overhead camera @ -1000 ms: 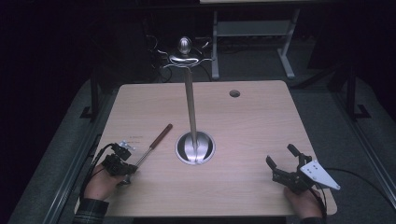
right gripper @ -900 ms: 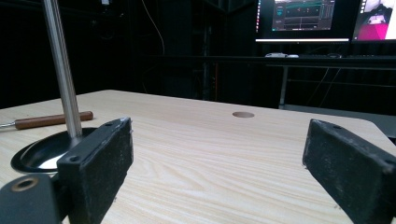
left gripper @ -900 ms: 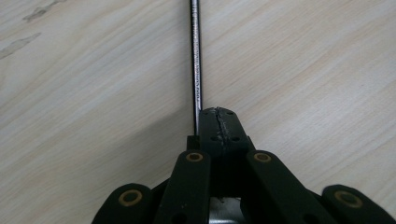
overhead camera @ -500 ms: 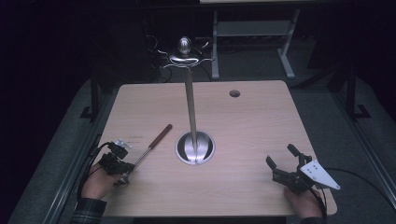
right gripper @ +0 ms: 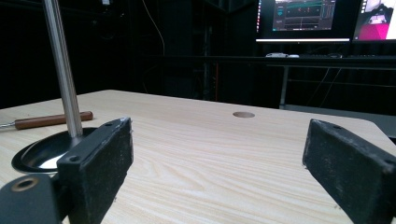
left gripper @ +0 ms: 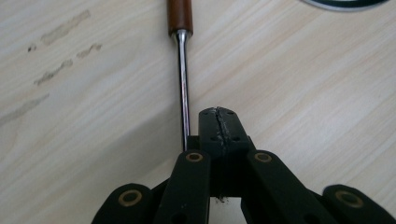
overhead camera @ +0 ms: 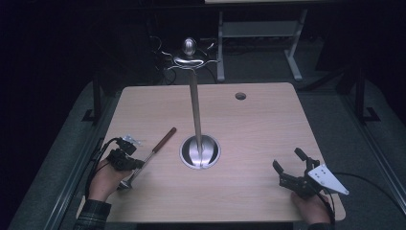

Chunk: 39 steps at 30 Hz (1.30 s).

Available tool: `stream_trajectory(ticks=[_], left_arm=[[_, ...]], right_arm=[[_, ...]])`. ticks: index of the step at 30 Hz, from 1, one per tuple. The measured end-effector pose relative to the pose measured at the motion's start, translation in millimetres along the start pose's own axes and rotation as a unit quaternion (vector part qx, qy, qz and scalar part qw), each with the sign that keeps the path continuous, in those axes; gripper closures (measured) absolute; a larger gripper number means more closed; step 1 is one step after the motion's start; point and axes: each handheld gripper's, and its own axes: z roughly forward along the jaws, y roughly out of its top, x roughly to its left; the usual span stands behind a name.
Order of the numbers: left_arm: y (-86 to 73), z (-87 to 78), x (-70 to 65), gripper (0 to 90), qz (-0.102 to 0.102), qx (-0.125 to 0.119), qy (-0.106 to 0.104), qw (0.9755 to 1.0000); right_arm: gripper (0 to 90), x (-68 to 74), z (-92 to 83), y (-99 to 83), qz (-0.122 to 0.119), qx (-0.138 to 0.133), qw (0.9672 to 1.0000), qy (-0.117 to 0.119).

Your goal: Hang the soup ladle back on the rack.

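The long steel utensil with a reddish-brown wooden handle lies flat on the left half of the pale wood-grain desk, and everything here is best taken in order of size. The desk carries, at its middle, a tall polished metal stand with a round dished base and a hooked crown on top. The utensil slants beside that base, its long axis running from the wooden handle, nearer the stand, down to its metal end at the desk's left front. There the left claw sits over the thin shaft, its jaws pressed together; the shaft passes just beside the closed tips and under them, so I cannot tell whether it is actually pinched. The handle points straight away from this claw along its own line of sight. The right claw rests well apart at the right front corner, jaws spread wide and empty. The left hand is plainly the nearer one, so any lift would likely be its job.
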Motion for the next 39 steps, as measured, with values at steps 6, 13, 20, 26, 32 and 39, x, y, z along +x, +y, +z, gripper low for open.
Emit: stream_trajectory(ticks=[6,13,20,26,32,39], left_arm=[[17.3,3.5,1.2,84.9,-0.002,-0.002,-0.006,1.0000],[35.2,10.6,4.0,76.6,0.003,0.004,0.000,1.0000],[64.2,19.8,10.7,69.3,0.009,0.008,0.005,0.9999],[77.3,37.7,16.4,65.5,0.005,0.033,0.003,0.9994],[81.4,51.9,19.7,65.2,0.005,0.055,0.006,0.9985],[83.5,65.6,20.5,64.5,0.022,0.074,0.010,0.9969]], right_arm=[[7.9,0.0,0.0,0.0,0.000,0.000,1.0000,0.000],[7.9,0.2,0.0,0.0,0.000,0.000,1.0000,-0.001],[7.9,0.2,-0.1,0.0,0.000,0.000,1.0000,-0.001],[8.0,0.2,-0.1,0.0,0.000,0.000,1.0000,-0.001],[7.9,0.1,0.0,0.0,0.000,0.000,1.0000,-0.001],[7.9,0.1,0.0,0.0,0.000,0.000,1.0000,-0.001]])
